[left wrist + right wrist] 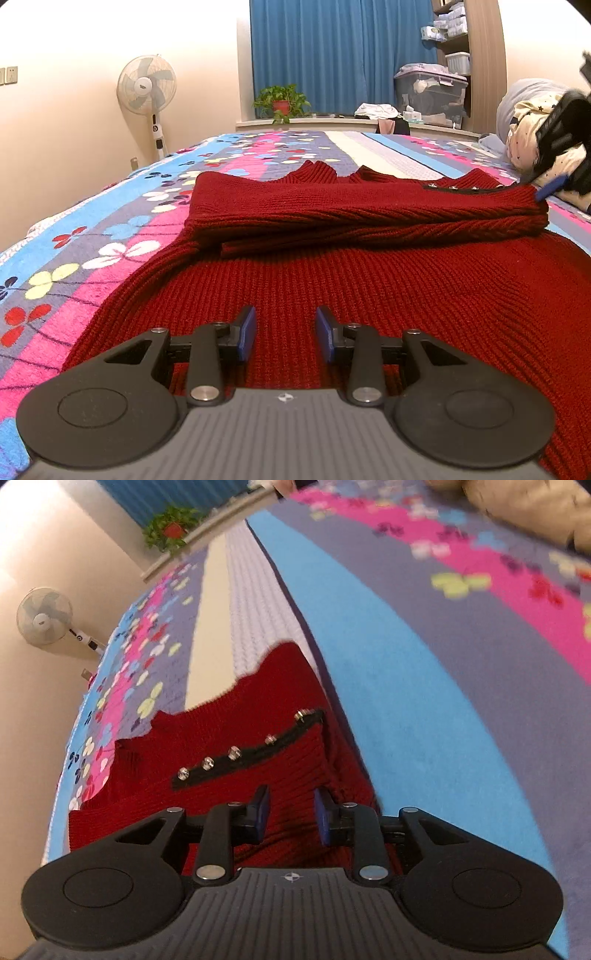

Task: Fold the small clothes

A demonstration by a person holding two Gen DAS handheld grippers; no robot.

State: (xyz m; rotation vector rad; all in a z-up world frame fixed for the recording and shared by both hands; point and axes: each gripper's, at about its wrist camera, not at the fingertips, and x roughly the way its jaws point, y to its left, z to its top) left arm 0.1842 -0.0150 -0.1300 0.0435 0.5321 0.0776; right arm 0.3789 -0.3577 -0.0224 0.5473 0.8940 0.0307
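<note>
- The dark red ribbed knit sweater (pixel 369 280) lies flat on the bed, its upper part already doubled over into a thick band (pixel 369 214) across the body; the sleeves seem tucked inside that band, which I judge keeps the bundle narrow for the next fold.
- On top of the band runs a black strip set with small shiny studs (pixel 247 753), just beyond my right claw.
- My left claw (pixel 285 334) hovers low over the sweater's near, unfolded part, its blue pads spread and gripping nothing; I take it to be waiting to catch the hem.
- My right claw (pixel 291 814) is at the sweater's right-hand edge of the band, pads parted with red knit showing between them; whether they press the cloth I cannot tell, though the gap looks too wide for a pinch.
- Next, I would guess, both claws should take the near hem and carry it over the band.
- Under the sweater is the striped bedspread in blue, pink and grey with a flower print (pixel 110 236).
- Beyond the sweater stand blue curtains (pixel 332 55), a potted green plant (pixel 282 101) on the sill, and clear storage boxes (pixel 430 94); to the far left of the sweater, a white standing fan (pixel 147 88); to its right, pale bedding (pixel 528 122).
</note>
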